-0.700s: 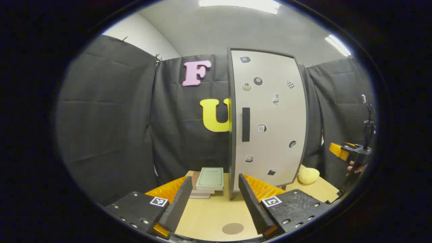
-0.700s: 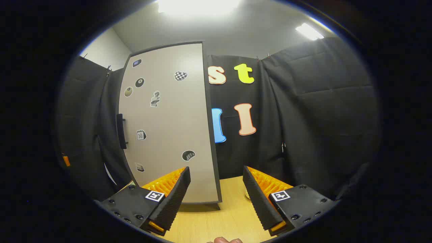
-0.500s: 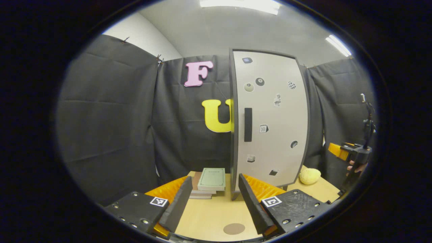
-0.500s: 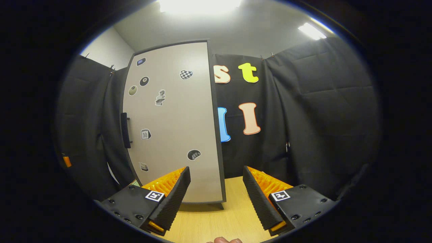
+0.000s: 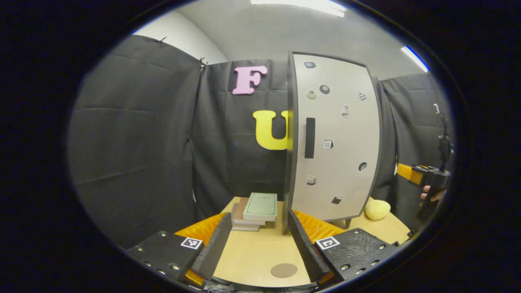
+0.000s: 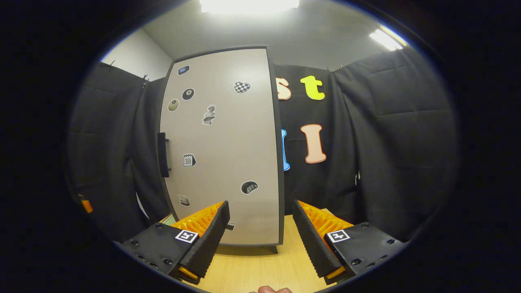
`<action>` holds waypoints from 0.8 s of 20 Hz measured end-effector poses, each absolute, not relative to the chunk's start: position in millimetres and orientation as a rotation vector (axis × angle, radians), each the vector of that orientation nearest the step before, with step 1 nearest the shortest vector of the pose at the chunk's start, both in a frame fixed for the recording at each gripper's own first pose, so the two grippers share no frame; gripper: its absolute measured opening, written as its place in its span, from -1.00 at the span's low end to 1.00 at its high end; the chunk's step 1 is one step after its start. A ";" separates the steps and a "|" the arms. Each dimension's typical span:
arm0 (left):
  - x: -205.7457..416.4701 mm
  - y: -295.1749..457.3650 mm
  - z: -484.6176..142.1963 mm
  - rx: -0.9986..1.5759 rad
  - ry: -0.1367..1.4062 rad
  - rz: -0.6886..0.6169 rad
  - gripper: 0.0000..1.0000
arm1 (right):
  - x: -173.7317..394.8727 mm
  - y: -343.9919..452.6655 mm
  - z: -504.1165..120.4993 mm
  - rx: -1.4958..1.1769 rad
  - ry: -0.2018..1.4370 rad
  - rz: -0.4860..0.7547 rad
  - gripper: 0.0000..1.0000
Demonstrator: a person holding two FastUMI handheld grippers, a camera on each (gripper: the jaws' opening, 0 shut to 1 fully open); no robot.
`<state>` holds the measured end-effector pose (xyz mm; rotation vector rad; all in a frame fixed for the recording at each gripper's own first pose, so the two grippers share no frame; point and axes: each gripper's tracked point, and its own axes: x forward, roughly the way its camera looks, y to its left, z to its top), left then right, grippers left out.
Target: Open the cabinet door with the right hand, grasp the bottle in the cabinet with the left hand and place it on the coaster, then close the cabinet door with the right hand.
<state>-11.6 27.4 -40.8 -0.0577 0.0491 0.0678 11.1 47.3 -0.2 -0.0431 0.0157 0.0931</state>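
The right tongs [image 6: 260,236] have swung toward the cabinet door [image 6: 222,142], which is not open yet. Both tongs, left [image 5: 254,244] too, are wide open, holding nothing.

Both the left gripper [image 5: 257,240] and right gripper [image 6: 260,232] hover, fingers spread (empty).

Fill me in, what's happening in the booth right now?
A person holds a claw in each hand, facing a closed cabinet door on the table. The right claw and left claw are both open and empty. The coaster lies bare, and the door handle is untouched.
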 end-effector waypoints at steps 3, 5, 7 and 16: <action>-13.8 36.9 -47.0 -0.081 0.046 0.083 0.70 | 14.7 56.7 3.6 -0.044 0.008 0.101 0.90; -17.5 43.9 -54.2 -0.074 0.051 0.102 0.70 | 17.6 65.1 8.4 -0.037 0.001 0.111 0.90; -20.2 47.9 -61.3 -0.060 0.049 0.115 0.70 | 21.6 73.4 16.5 -0.034 -0.013 0.116 0.90; -22.6 33.2 -119.6 -0.121 0.132 0.097 0.72 | 52.1 142.8 63.5 -0.053 -0.033 0.222 0.90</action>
